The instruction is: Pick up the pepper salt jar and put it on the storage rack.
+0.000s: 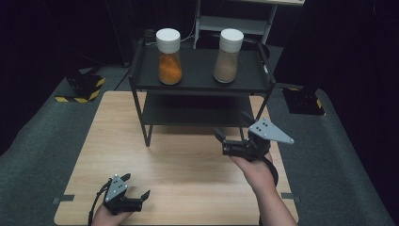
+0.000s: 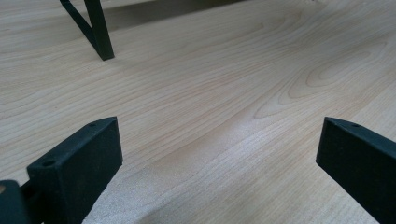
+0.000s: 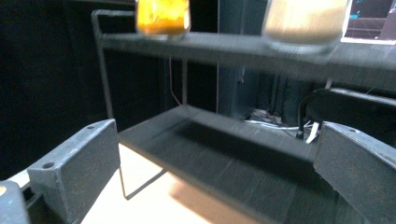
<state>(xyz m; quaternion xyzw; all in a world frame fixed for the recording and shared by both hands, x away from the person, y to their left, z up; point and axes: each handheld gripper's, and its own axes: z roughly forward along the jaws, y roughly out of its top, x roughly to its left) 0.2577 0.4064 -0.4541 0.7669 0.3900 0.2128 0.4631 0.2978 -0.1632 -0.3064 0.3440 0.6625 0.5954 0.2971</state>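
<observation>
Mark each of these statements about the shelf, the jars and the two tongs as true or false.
1. Two jars stand on the top tier of the black shelf. True: the orange-filled jar at its left and the brown-filled jar at its right.
2. The right tongs are shut on a jar. False: their jaws are open and empty, in front of the shelf.
3. The left tongs are open above the wooden table. True.
4. Both jars have black lids. False: both lids are white.
5. A jar stands on the lower tier. False: the lower tier is bare.
</observation>
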